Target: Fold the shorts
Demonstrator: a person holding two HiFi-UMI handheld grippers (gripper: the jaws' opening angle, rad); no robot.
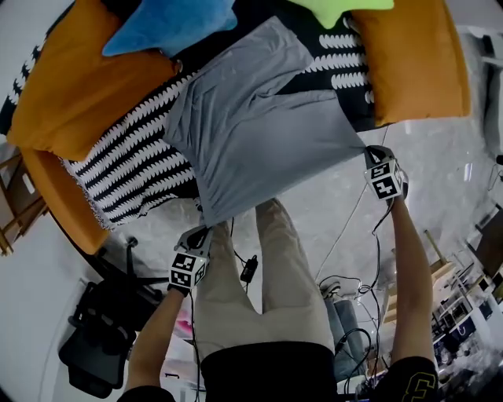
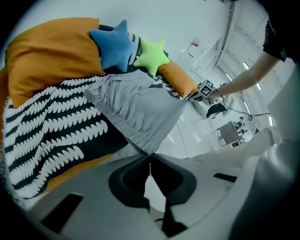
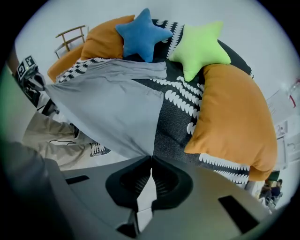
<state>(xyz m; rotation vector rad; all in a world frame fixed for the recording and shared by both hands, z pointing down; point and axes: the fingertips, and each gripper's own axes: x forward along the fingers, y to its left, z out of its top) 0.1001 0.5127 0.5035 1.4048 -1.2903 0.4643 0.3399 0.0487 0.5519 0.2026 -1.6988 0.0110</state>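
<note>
**Pinching the grey shorts (image 1: 251, 133) at two near corners**

The left gripper (image 2: 150, 157) has its jaws pressed together on one corner of the shorts, where the gathered elastic waistband ends. The right gripper (image 3: 151, 157) is likewise clamped on a corner of the cloth. That one looks like the far end of the same edge, though the fabric there is too smooth to say for sure. In the head view the two grippers are well apart, the left one (image 1: 203, 228) lower in the frame than the right (image 1: 368, 151), and the near edge of the shorts runs taut between them.

The shorts are plain mid-grey and mostly flat, with a few soft creases fanning out from each pinched corner. Their near part hangs off the seat's edge. The rest lies on the black-and-white patterned cover (image 1: 134, 157), with one leg overlapping the other.

An orange cushion (image 1: 78, 78) lies on the left and another orange cushion (image 1: 416, 63) on the right. A blue star pillow (image 1: 169, 23) and a green star pillow (image 1: 338, 8) sit beyond the shorts. The person's beige trousers (image 1: 267, 275) show below.
</note>
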